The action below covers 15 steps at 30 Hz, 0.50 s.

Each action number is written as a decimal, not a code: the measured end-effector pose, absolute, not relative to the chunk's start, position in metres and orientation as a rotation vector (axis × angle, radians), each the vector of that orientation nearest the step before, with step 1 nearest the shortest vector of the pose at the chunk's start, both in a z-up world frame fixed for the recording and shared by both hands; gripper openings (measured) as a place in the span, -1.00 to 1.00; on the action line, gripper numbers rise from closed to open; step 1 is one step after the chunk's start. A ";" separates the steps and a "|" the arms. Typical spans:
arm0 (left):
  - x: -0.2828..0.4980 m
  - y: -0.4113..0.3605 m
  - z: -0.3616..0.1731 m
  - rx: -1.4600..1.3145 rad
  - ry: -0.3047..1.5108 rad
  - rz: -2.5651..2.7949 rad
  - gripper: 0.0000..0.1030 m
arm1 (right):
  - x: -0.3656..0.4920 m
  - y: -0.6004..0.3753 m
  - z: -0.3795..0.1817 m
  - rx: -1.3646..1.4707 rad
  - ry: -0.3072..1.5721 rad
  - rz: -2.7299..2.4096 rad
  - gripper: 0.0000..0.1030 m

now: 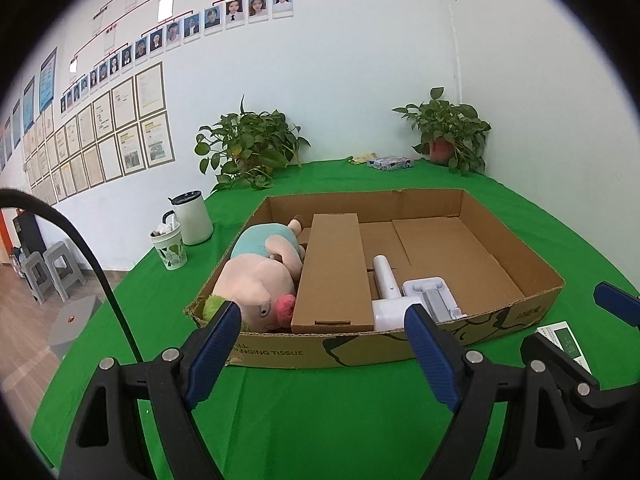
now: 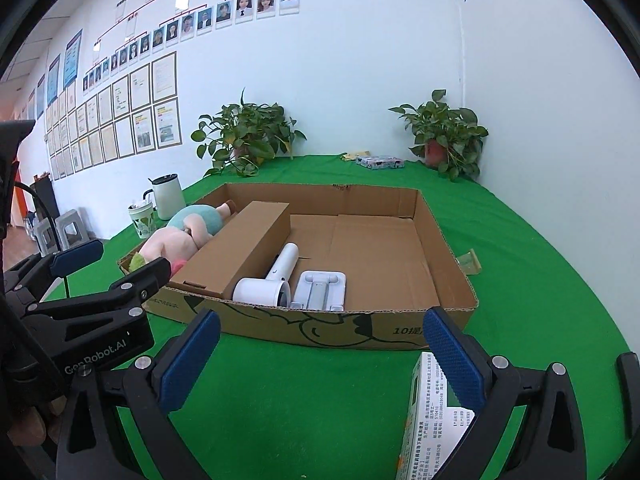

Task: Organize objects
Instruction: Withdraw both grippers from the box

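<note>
Left wrist view: your left claw (image 1: 320, 344) hangs released before the cardboard tray (image 1: 516, 312), which holds a plush pig (image 1: 260, 280), long carton (image 1: 332, 268) and white hair dryer (image 1: 386, 280). Right wrist view: your right claw (image 2: 320, 364) gapes empty (medicine box (image 2: 424, 420) beside one finger).

The right half of the cardboard tray (image 2: 448, 264) is bare floor, open from above. Its left half is crowded: a plush pig (image 1: 260, 284) fills the left wall side, a long brown box (image 1: 332, 268) lies beside it, and a white hair dryer (image 2: 272, 280) and a white stand (image 2: 320, 286) sit against the near wall. The green bench (image 1: 320, 408) between the tray's near wall and the near edge is open, save for a small carton (image 2: 428, 412) at the near right. A kettle (image 1: 194, 218) and a cup (image 1: 170, 246) stand at the left edge, two plants (image 1: 248, 144) at the far corners.
</note>
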State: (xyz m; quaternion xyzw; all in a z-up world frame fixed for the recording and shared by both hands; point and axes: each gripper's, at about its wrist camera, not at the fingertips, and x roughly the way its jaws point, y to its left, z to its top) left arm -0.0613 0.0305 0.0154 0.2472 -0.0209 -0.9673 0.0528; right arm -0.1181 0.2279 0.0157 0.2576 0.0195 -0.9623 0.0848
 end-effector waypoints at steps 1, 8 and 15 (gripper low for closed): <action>-0.061 0.029 0.015 0.753 -0.054 -2.941 0.63 | -0.117 0.228 0.016 0.770 0.058 -2.870 0.98; -0.056 0.025 0.016 0.760 -0.033 -2.947 0.63 | -0.116 0.228 0.013 0.774 0.048 -2.861 0.98; -0.054 0.023 0.013 0.776 -0.032 -2.937 0.62 | -0.116 0.224 0.011 0.771 0.058 -2.856 0.98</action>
